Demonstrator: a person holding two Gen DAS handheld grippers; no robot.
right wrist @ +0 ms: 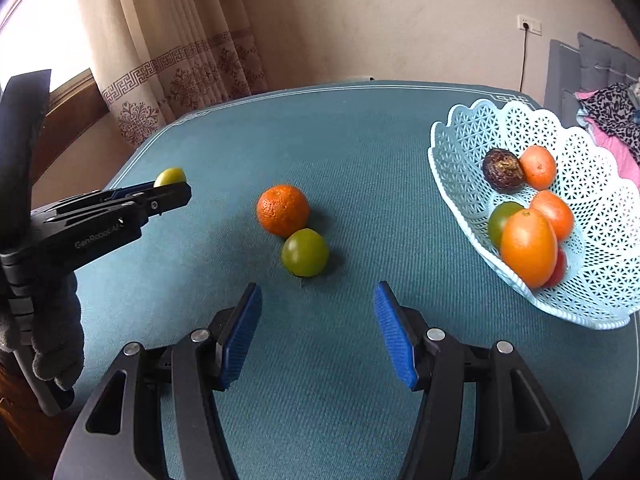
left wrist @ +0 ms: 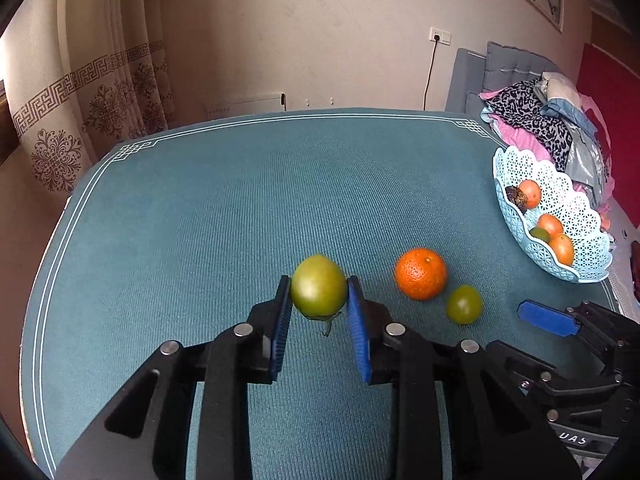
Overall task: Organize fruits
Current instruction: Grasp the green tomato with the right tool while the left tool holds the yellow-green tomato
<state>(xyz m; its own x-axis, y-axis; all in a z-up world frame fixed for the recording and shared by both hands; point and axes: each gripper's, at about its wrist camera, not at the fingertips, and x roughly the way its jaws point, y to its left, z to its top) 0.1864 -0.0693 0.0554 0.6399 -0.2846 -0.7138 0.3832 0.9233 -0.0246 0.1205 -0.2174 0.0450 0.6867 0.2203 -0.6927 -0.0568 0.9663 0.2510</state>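
The left gripper (left wrist: 319, 296) is clenched on a green fruit (left wrist: 318, 290): both blue pads (left wrist: 357, 312) press against its sides, one on the left and one on the right, and the fruit sits out at the tips. It is round, yellowish green, smooth and glossy, with a small stem hanging beneath it. From the right wrist view the same fruit (right wrist: 171, 177) shows only as a yellow-green cap above the black jaws, at the left side of the table.

The right gripper (right wrist: 318, 300) stands released, its jaws spread wide with nothing between them but the teal tablecloth (right wrist: 360, 184). Just beyond its tips lies a smaller green fruit (right wrist: 305, 253), dark green and shiny, and behind that, touching or nearly touching it, an orange (right wrist: 283, 210) with a dimpled skin. In the left wrist view these two sit to the right of the held fruit, the orange (left wrist: 421, 273) farther and the smaller green fruit (left wrist: 464, 304) nearer, a little apart.

At the far right of the table stands a pale blue lattice basket (right wrist: 492, 120) with a scalloped rim. Inside it lie several orange fruits (right wrist: 529, 247), one green fruit (right wrist: 500, 222) partly hidden behind them, a wrinkled dark brown fruit (right wrist: 503, 170) at the far end, and a sliver of something red (right wrist: 558, 270) under the nearest orange one.

Behind the table hang patterned curtains (right wrist: 168, 80), and a heap of clothes (left wrist: 548, 120) lies to the right.
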